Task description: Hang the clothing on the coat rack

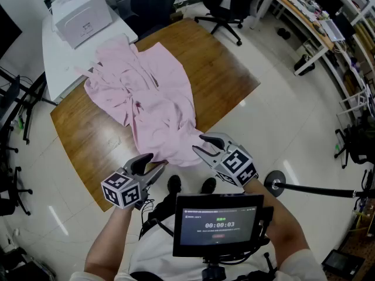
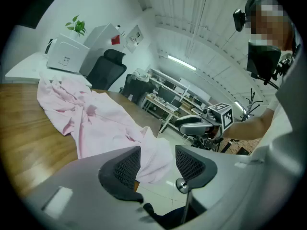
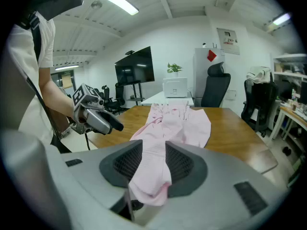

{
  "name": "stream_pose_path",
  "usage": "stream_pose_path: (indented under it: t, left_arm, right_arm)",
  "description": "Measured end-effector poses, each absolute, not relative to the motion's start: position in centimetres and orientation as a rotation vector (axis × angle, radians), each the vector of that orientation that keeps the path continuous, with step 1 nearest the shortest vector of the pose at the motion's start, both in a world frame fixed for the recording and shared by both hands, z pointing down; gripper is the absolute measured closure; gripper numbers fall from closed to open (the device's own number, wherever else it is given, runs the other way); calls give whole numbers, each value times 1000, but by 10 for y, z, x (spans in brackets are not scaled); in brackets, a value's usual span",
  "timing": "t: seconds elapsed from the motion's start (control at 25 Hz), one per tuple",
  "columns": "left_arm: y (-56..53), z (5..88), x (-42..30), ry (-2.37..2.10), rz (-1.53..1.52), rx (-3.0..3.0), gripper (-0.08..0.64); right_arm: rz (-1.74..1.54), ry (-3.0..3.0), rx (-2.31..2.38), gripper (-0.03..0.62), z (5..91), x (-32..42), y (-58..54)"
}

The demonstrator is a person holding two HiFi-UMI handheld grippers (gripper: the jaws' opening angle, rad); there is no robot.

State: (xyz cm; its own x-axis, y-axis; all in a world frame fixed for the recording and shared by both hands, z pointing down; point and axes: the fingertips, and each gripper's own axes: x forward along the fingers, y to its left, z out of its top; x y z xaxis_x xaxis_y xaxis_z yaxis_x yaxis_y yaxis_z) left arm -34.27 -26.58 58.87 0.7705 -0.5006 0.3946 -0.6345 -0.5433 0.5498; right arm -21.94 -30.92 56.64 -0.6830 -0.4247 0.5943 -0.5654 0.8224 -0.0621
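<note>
One pink garment [image 1: 155,92] overhangs table [image 1: 222,81] edge; right gripper [image 1: 199,143] jaws clamp hem; left gripper [image 1: 155,161] jaws apart.

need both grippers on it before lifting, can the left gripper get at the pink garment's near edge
Probably yes: the left gripper is open, and the edge of the pink garment hangs over the rim of the table just ahead of its jaws, with nothing between them.

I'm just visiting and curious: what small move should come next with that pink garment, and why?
Probably close the left gripper on the hem. The right gripper already pinches the pink garment, which droops over the near edge of the table, while the left jaws stand open with cloth showing between them, unpressed.
</note>
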Motion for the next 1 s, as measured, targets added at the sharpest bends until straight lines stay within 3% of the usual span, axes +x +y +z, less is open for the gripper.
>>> stream_pose_path:
  t: [0.08,0.16,0.4,0.76,1.0]
  left_arm:
    - [-268,594,-344,-840,261,2259,311]
    - [-270,599,-344,-841,273,2259,311]
    - [-276,605,-345,-848,296,2272,310]
    - [-274,626,-345,-824,393,2285,310]
    - [-280,649,-329,-773,577,2355,310]
  right_arm:
    - [325,-2411,701,428,575,-223,-314]
    - [331,-2398,675,374,582,-227,-317]
    - [339,-2378,635,374,594,-234,-323]
    - [364,-2318,564,264,616,-229,-339]
    - [388,-2262,542,264,626,-220,-355]
